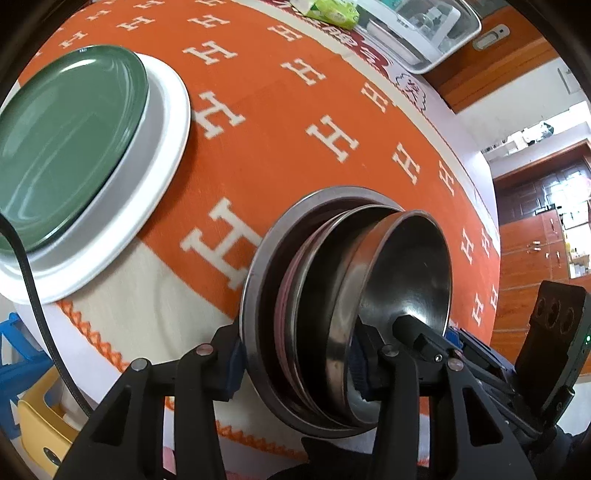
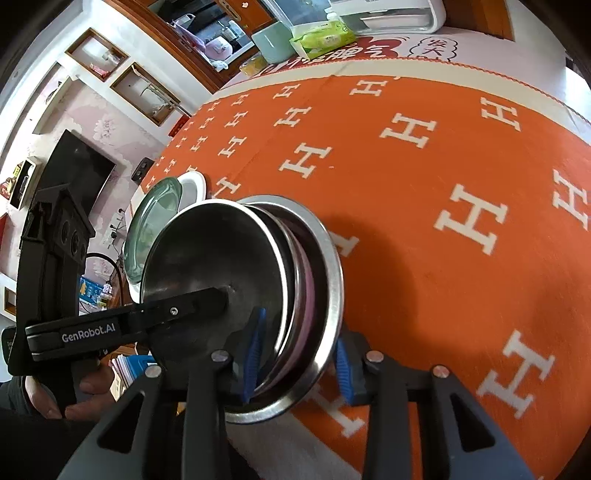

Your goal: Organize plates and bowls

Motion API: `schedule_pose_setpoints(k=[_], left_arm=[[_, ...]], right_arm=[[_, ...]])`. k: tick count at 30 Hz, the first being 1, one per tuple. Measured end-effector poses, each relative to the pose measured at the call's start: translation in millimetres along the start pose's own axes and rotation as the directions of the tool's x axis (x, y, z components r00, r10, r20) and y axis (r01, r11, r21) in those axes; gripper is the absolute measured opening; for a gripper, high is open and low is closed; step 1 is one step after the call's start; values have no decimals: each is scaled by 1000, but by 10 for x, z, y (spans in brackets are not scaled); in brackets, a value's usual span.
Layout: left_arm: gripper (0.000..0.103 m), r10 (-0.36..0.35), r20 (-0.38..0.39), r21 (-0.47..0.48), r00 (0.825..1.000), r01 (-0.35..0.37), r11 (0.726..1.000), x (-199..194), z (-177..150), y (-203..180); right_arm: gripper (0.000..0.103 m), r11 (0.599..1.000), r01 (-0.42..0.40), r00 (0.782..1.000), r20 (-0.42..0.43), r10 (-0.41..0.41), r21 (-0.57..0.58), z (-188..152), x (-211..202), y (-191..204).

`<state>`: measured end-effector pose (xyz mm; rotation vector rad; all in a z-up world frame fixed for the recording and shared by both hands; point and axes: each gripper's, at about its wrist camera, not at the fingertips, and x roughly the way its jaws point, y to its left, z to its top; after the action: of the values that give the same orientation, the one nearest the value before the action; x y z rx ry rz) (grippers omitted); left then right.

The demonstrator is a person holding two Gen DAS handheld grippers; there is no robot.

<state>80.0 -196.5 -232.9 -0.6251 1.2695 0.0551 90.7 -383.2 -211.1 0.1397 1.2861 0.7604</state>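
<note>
Gripping a nested stack of steel bowls from both sides, over the orange cloth.

Left gripper (image 1: pixel 295 365) closing its fingers (image 1: pixel 231 363) around the near edge of the stack of steel bowls (image 1: pixel 343 314), one pad outside the wide outer rim, the other against the innermost bowl (image 1: pixel 406 266). Right gripper (image 2: pixel 295 360) straddling the same stack (image 2: pixel 251 295) from the opposite side, blue pads (image 2: pixel 255 354) partly spread, one inside the bowls and one outside the outer rim; firm contact not being clear. Showing a pinkish rim sandwiched between the steel ones. Sitting at the near edge of the orange cloth (image 1: pixel 288 155). Resting far left: a green plate (image 1: pixel 66 136) on top of a white plate (image 1: pixel 162 122), well apart from the bowls. Lying at the far edge: a green packet (image 2: pixel 323 38) beside a clear tray (image 1: pixel 424 29).
</note>
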Motion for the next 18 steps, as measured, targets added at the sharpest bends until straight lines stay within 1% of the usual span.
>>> schedule_pose_setpoints(k=[5, 9, 18], left_arm=[[42, 1, -26, 38, 1000, 0, 999, -20, -94, -65], [42, -8, -29, 66, 1000, 10, 998, -69, -163, -110], [43, -10, 32, 142, 999, 6, 990, -354, -261, -191]], right_arm=[[34, 1000, 10, 1000, -17, -10, 3, -97, -62, -2], [34, 1000, 7, 1000, -1, -7, -7, -164, -145, 29], [34, 996, 27, 998, 60, -23, -80, -269, -313, 228]])
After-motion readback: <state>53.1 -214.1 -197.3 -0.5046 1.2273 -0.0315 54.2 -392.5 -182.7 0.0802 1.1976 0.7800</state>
